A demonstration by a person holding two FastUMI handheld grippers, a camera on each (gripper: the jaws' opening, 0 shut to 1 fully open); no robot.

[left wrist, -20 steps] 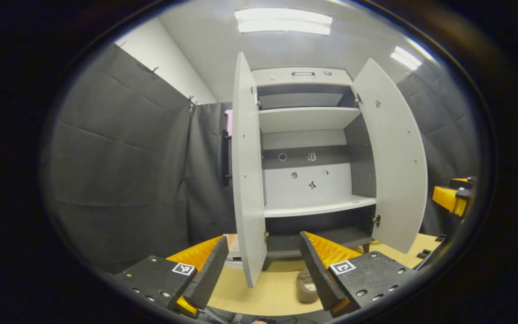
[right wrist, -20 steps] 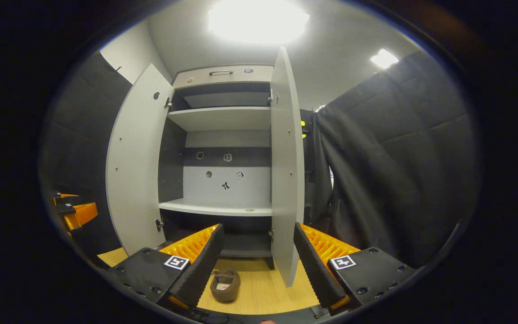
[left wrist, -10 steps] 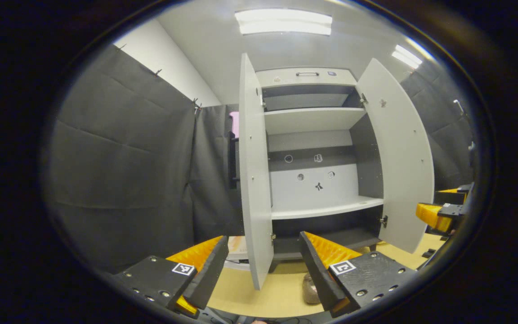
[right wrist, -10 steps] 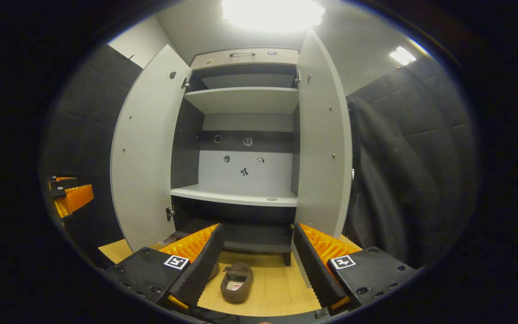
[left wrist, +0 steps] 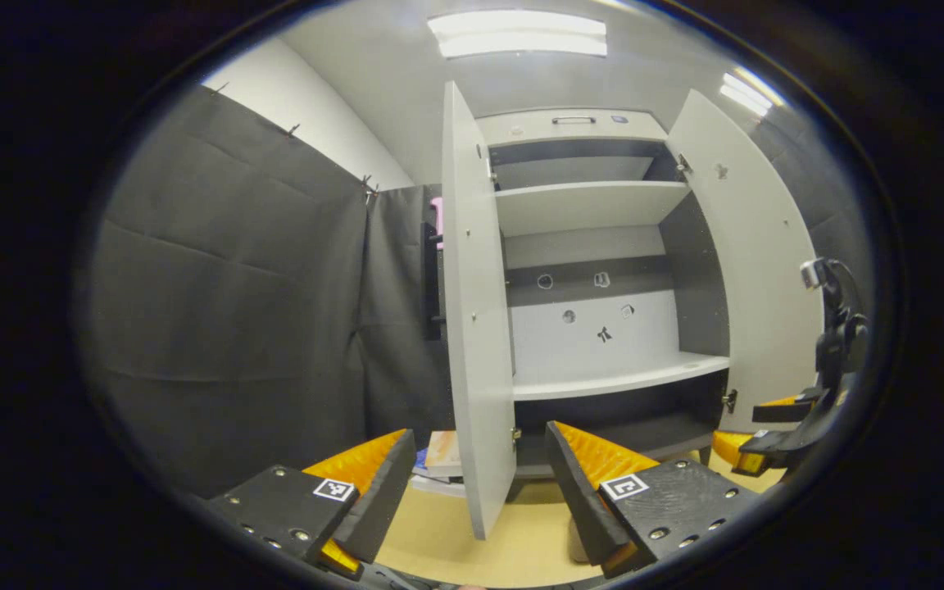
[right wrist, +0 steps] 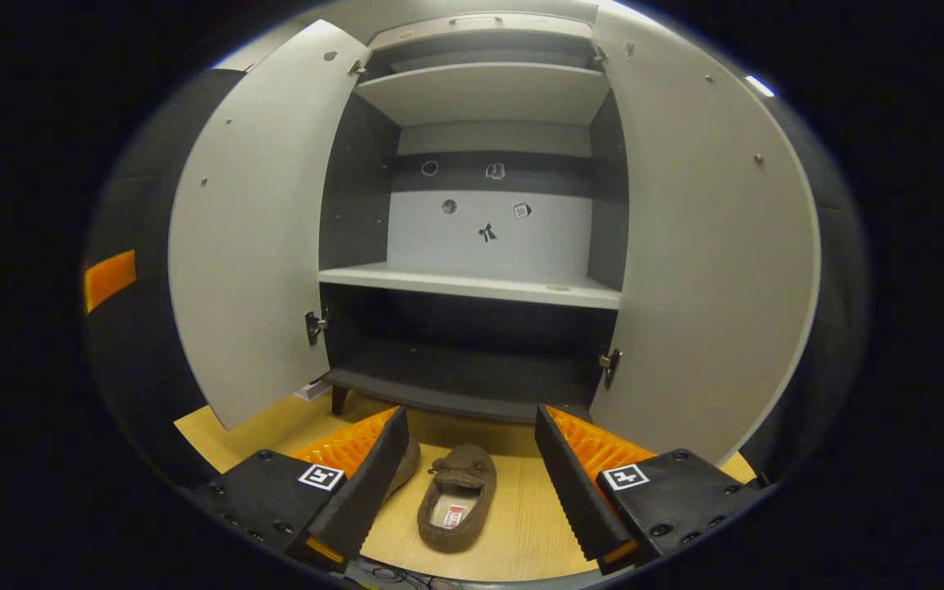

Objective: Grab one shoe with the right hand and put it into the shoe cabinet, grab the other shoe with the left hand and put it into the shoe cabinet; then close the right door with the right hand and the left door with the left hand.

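Two tools are in my hands, and both stand wide with nothing between the fingers.

From the left gripper view, my left tool (left wrist: 472, 483) is held level before the shoe cabinet (left wrist: 595, 246), facing the thin edge of the left door (left wrist: 476, 328). This door stands open just ahead of my fingers. The right door (left wrist: 759, 270) is open too. My right tool (left wrist: 775, 430) shows low at the far right, near that door.

From the right gripper view, my right tool (right wrist: 468, 483) points down toward the wooden floor (right wrist: 521, 533). One brown shoe (right wrist: 457, 508) lies between its fingers, untouched. A second shoe (right wrist: 404, 467) is mostly hidden behind the left finger. Both doors are swung wide, and the dark bottom shelf (right wrist: 456, 381) is free.
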